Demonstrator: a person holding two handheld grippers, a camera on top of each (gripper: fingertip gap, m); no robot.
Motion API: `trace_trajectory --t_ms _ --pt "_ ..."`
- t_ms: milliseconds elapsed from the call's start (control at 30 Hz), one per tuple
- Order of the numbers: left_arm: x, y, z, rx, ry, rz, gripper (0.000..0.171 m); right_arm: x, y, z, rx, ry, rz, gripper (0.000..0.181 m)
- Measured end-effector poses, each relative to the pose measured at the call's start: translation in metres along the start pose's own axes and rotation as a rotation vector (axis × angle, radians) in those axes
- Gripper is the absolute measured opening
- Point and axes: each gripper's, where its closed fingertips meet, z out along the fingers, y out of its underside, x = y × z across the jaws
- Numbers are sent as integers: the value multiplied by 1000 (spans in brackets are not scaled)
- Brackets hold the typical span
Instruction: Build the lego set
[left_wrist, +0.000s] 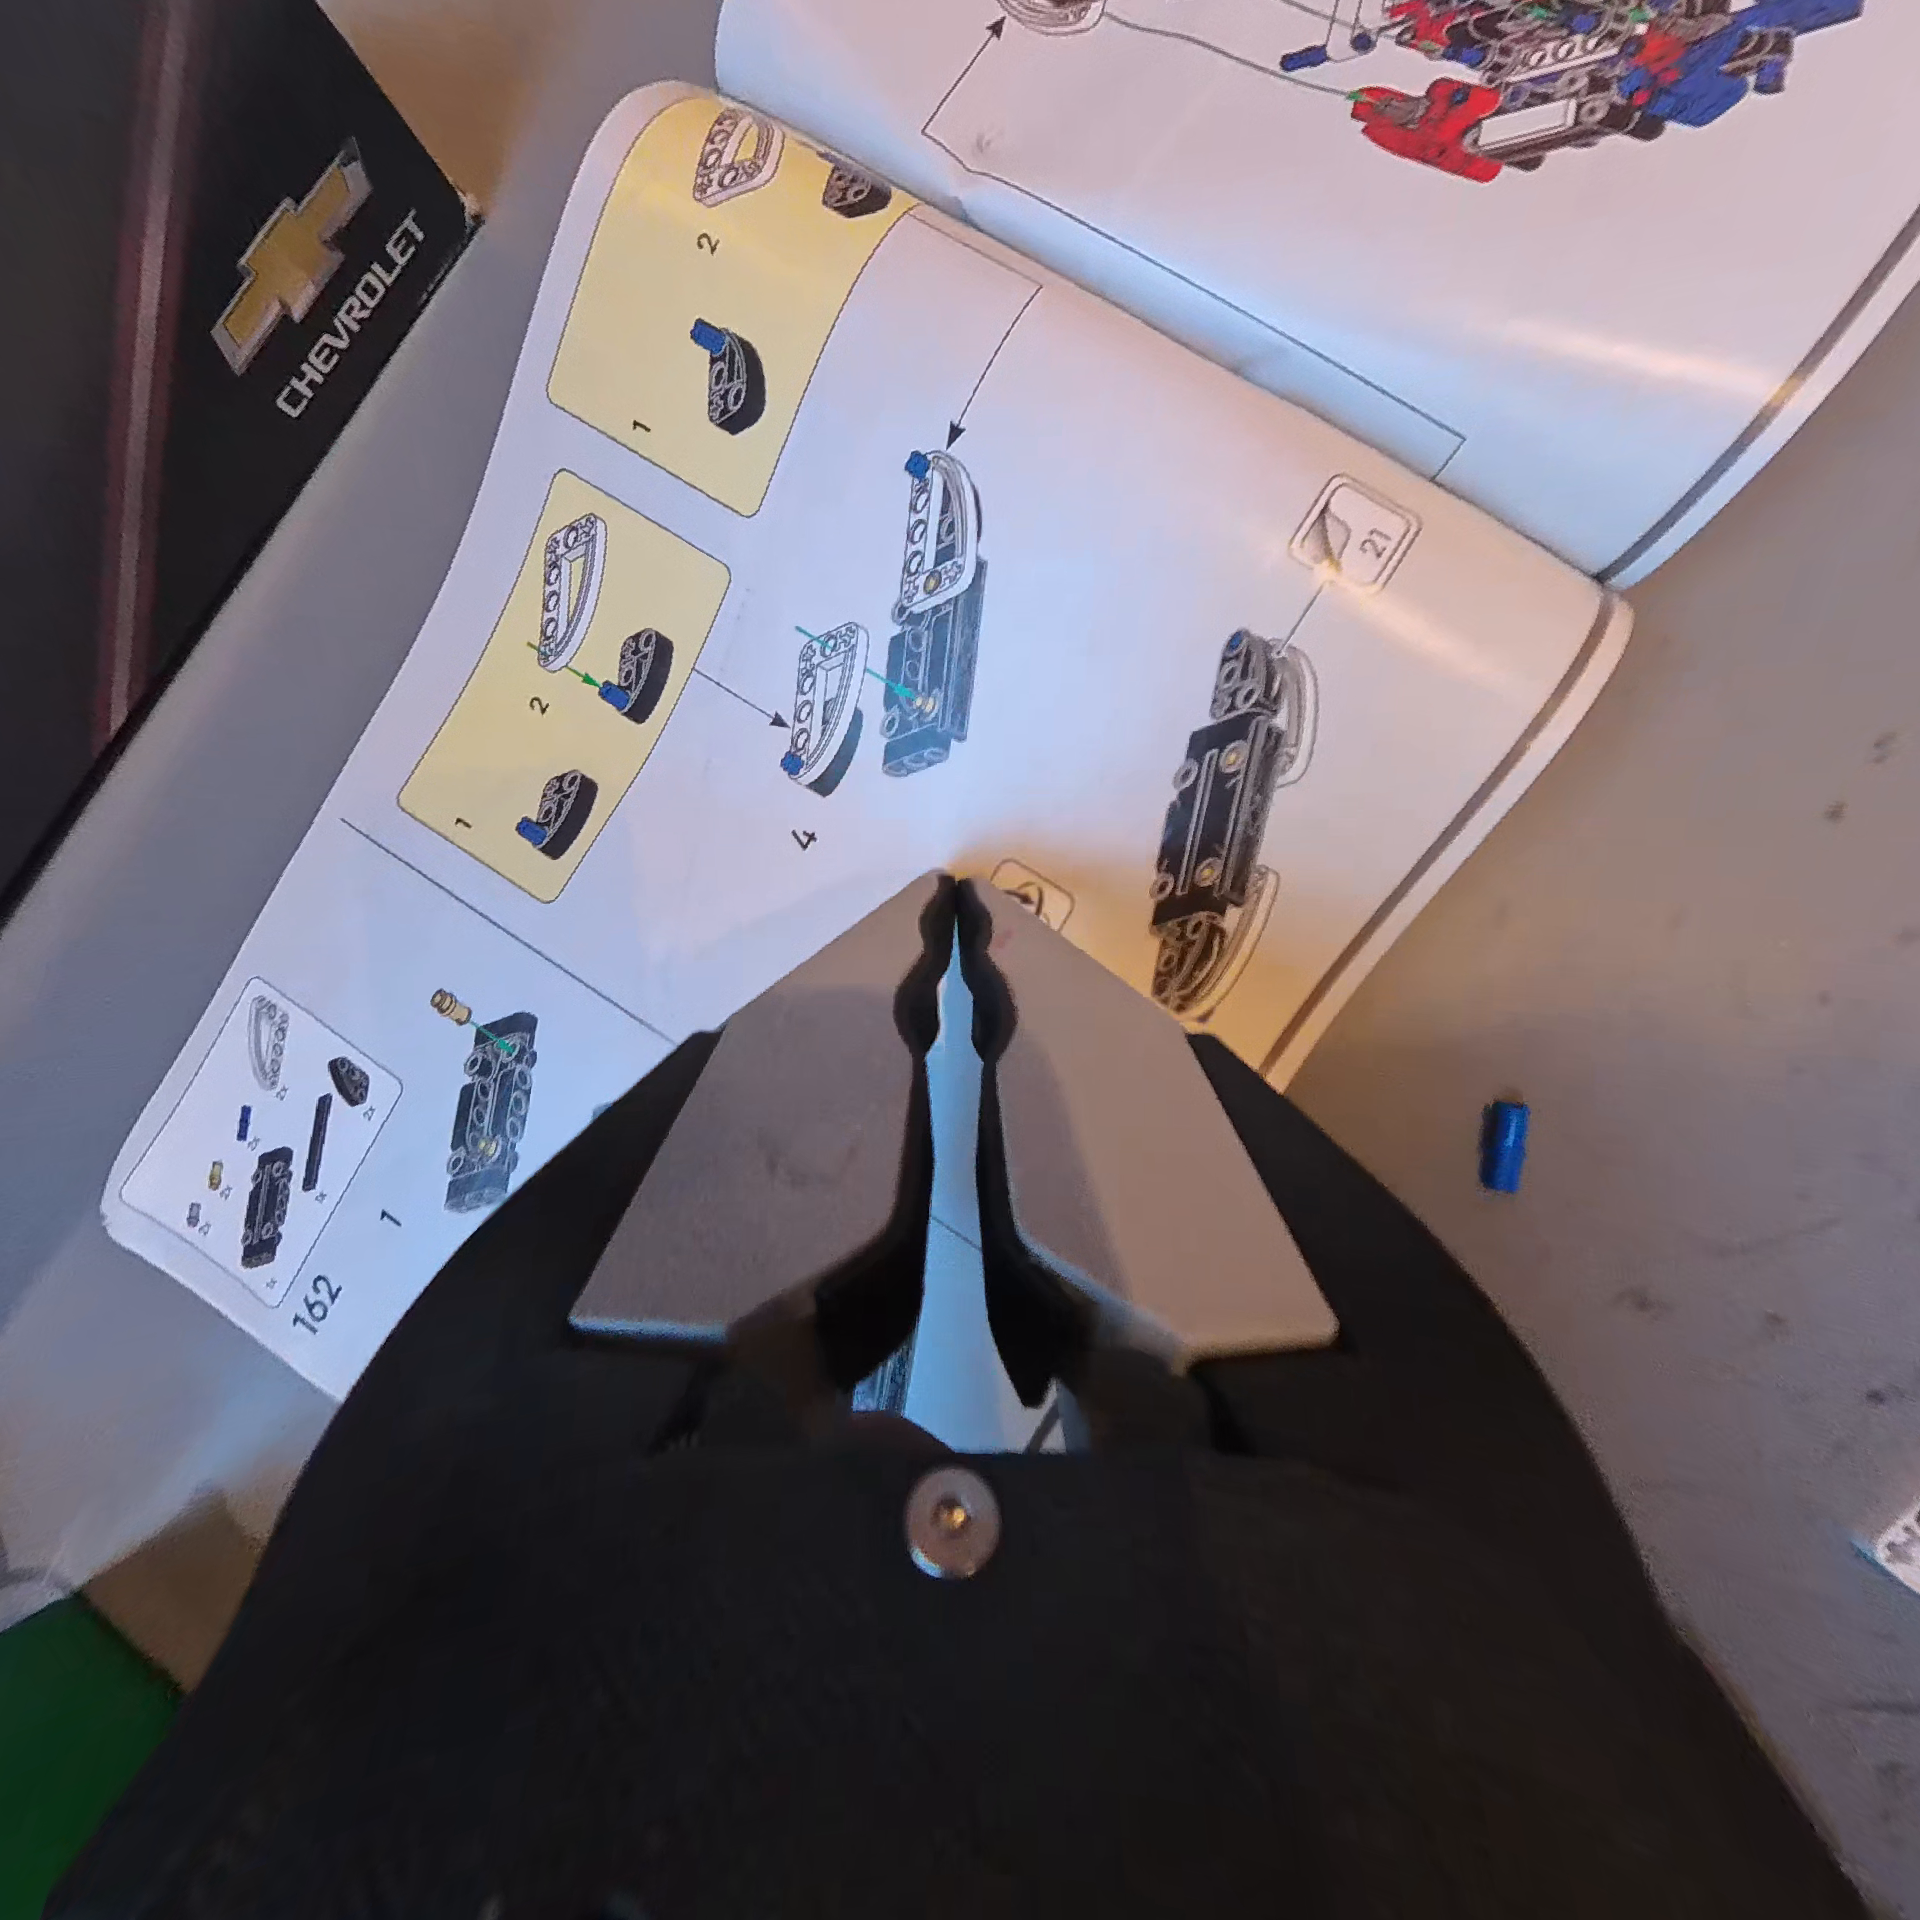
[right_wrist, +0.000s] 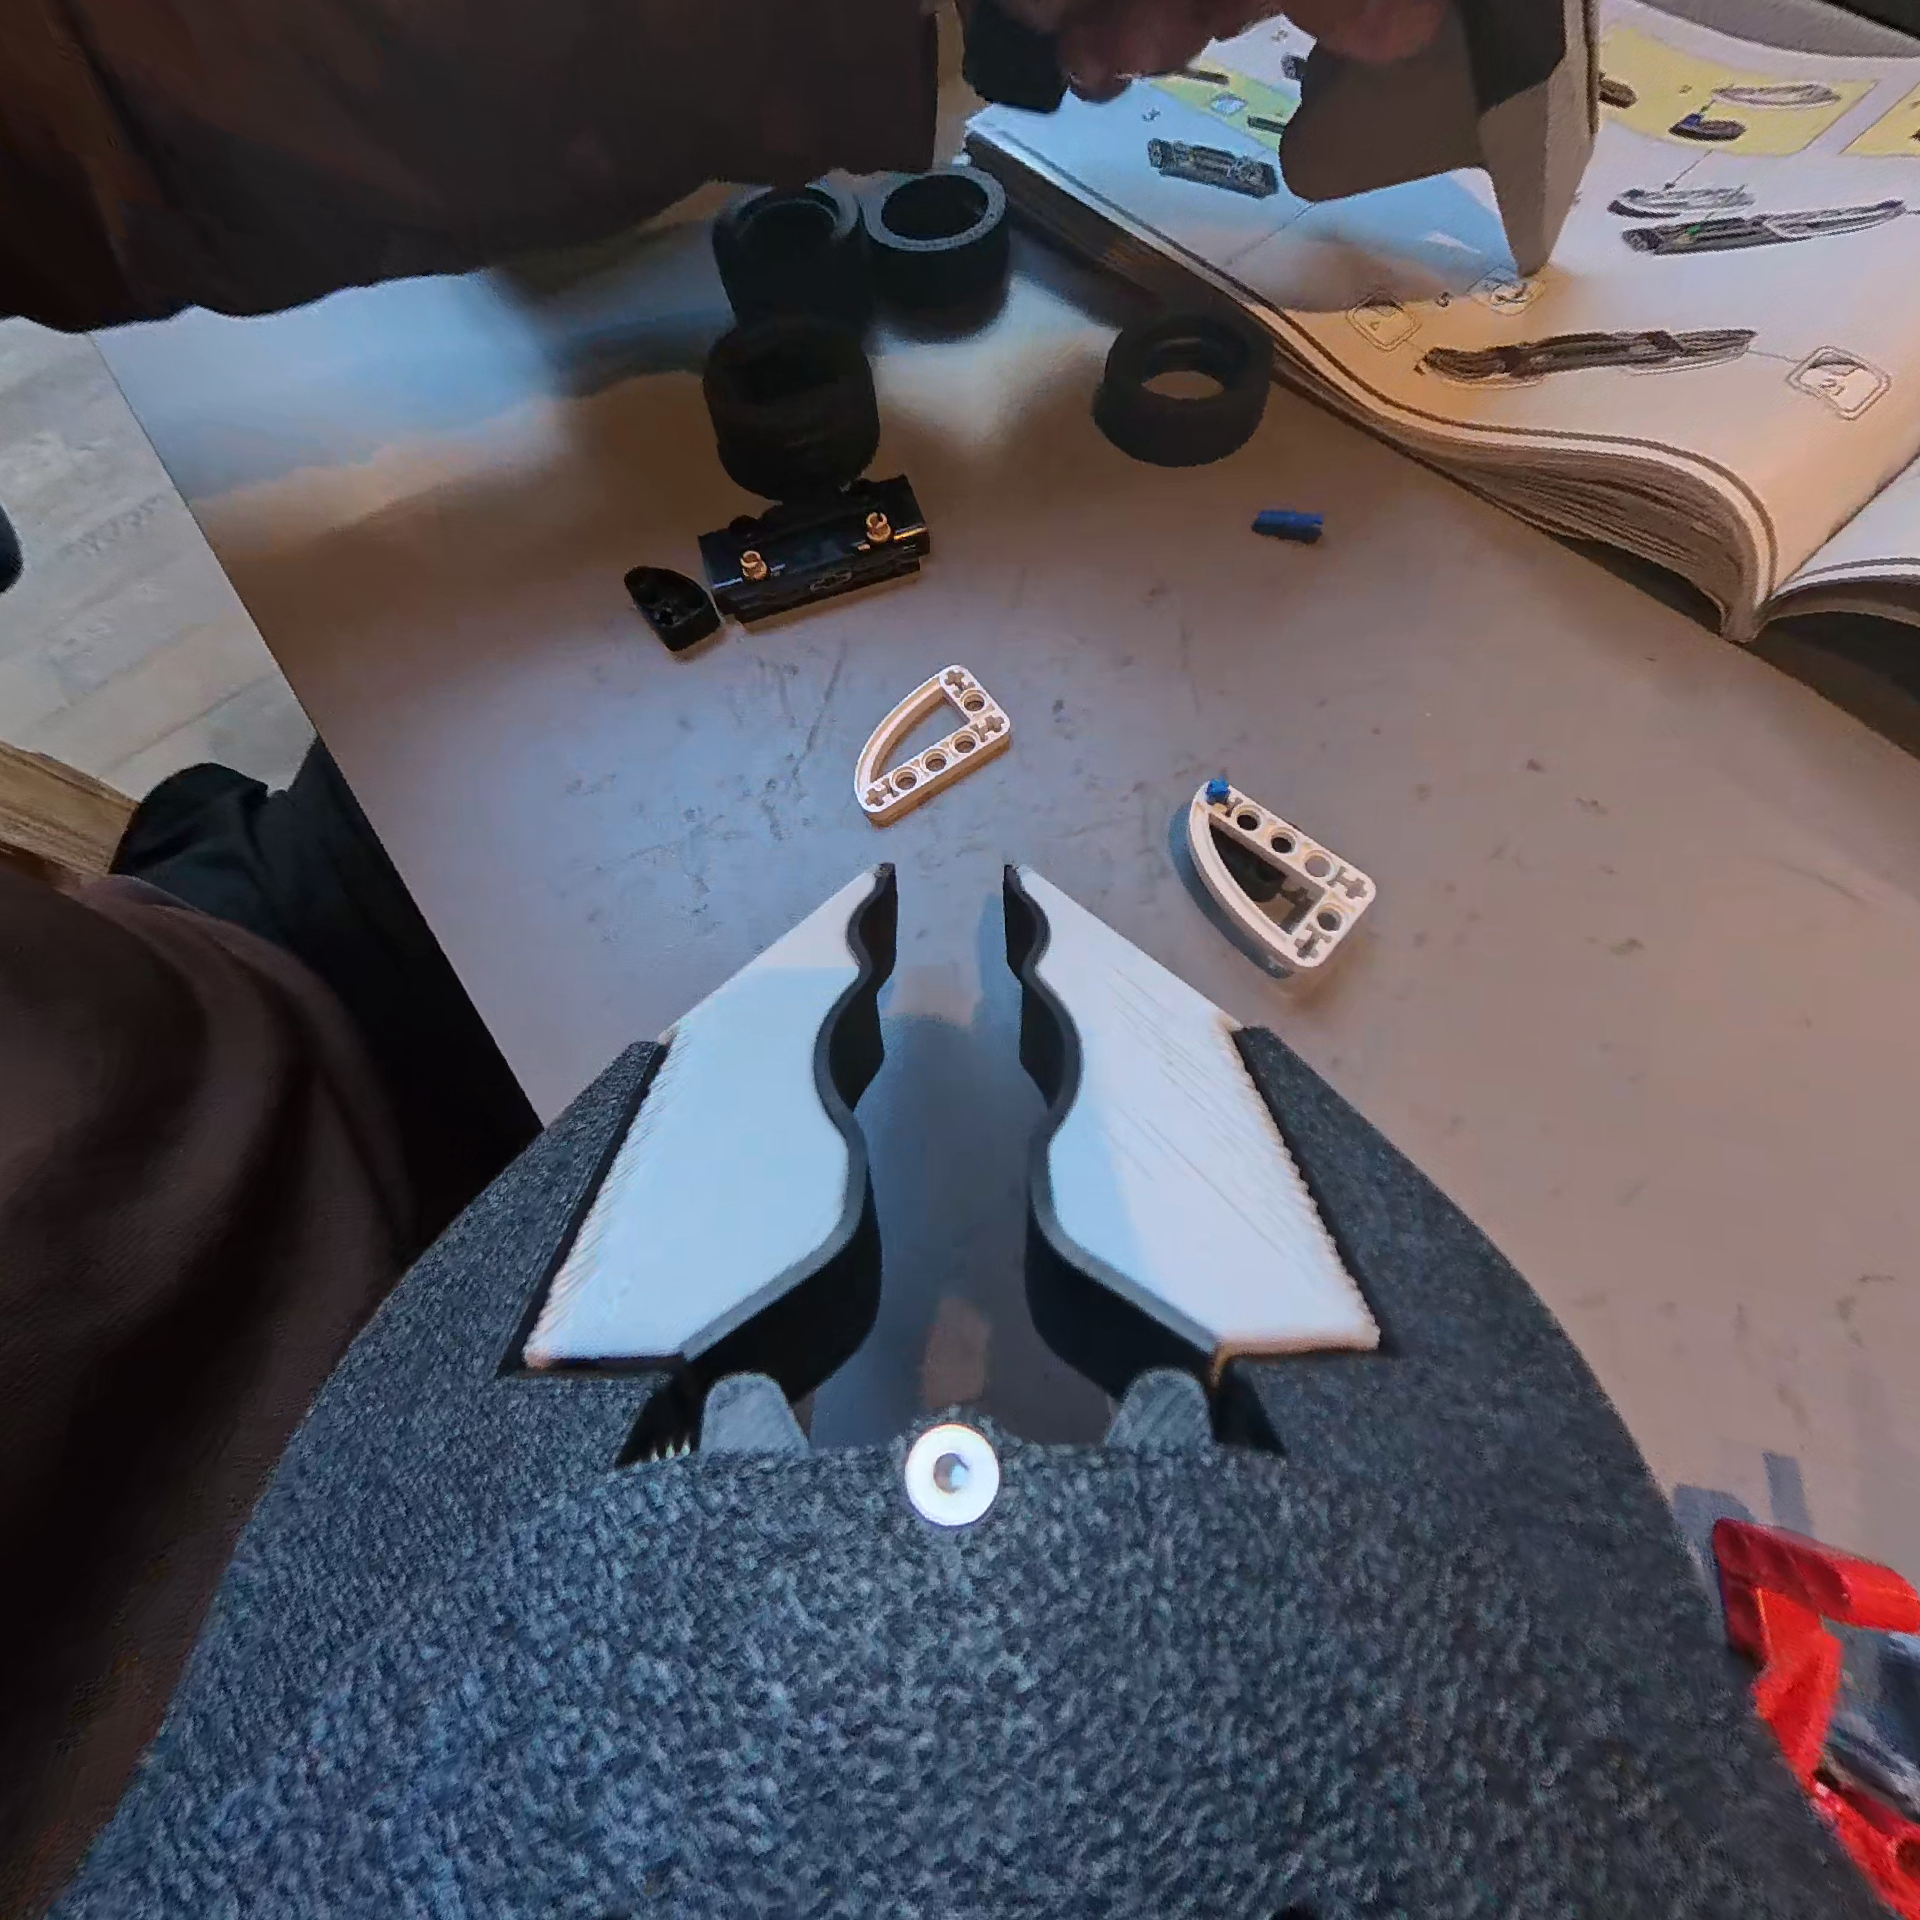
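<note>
White plastic is what we want next: the right gripper (right_wrist: 948, 878) hovers low with its fingers parted and empty, and just beyond its tips lies the loose white curved frame (right_wrist: 928, 744), flat on the table. To the right sits its twin, a white frame already joined (right_wrist: 1276, 881) to a black piece with a blue pin. We should pinch the loose frame across its straight holed edge, squarely, so it cannot swivel (a flat part on a smooth top tends to skate). Farther off wait the small black wedge (right_wrist: 671, 598), the black block with tan pins (right_wrist: 816, 551), a loose blue pin (right_wrist: 1287, 523) and some black tyres (right_wrist: 790, 400).

The left gripper (left_wrist: 954, 883), fingers closed on nothing, points at the open instruction booklet (left_wrist: 1091, 540) at far right. The table (right_wrist: 1558, 1091) is dull grey-brown and scuffed; a dark box (left_wrist: 208, 312) lies beside the booklet.
</note>
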Motion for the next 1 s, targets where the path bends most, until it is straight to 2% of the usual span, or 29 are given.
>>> trace_trajectory --t_ms 567,767,900,1000 --pt "-9 21 -13 -25 -43 -11 0 4 1 -1 1 -1 37 20" --pt "-9 24 -29 -15 -69 -2 0 3 2 0 -12 10 20 20" --pt "15 14 -64 58 -44 29 0 5 2 -1 -8 10 34 20" --pt "62 21 -82 71 96 43 0 5 2 -1 -6 6 42 20"
